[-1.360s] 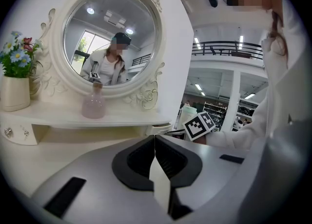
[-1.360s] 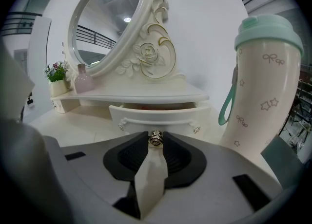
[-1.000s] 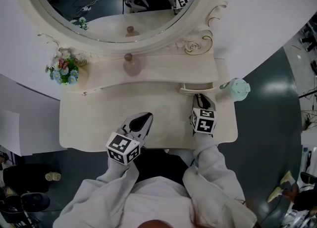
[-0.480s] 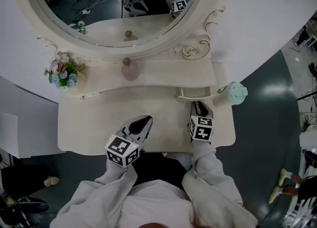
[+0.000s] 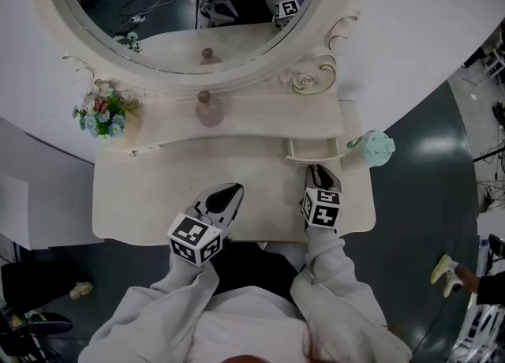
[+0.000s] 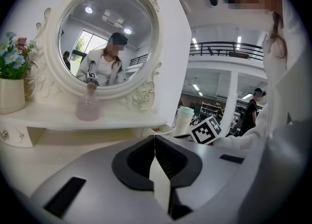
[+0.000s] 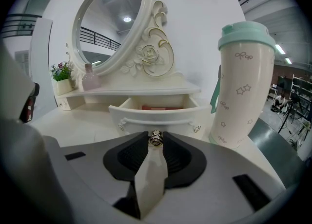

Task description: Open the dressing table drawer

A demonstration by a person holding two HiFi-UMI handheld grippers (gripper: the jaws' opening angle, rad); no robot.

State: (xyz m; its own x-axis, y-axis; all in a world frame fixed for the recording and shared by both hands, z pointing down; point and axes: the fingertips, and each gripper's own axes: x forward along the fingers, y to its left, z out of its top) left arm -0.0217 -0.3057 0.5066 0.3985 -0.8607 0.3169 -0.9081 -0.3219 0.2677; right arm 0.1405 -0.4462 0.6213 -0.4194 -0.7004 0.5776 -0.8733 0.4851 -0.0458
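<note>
The small drawer (image 5: 314, 149) under the right end of the cream dressing table's shelf stands pulled out. Its scalloped front (image 7: 156, 116) faces me and a reddish item (image 7: 161, 106) lies inside. My right gripper (image 5: 316, 170) is shut on the drawer's little metal knob (image 7: 155, 138), which sits pinched between the black pads (image 7: 171, 154). My left gripper (image 5: 229, 190) hovers over the tabletop to the left, shut with nothing in it; in the left gripper view its tips (image 6: 154, 138) meet.
A mint-lidded tumbler (image 5: 372, 148) stands right beside the drawer, close to my right gripper. A pink bottle (image 5: 209, 107) and a vase of flowers (image 5: 102, 113) sit on the shelf below the oval mirror (image 5: 181, 6). The table's front edge (image 5: 237, 237) is near my body.
The drawer has slid out further toward me, with my right gripper still on its knob. The left gripper has stayed where it was.
</note>
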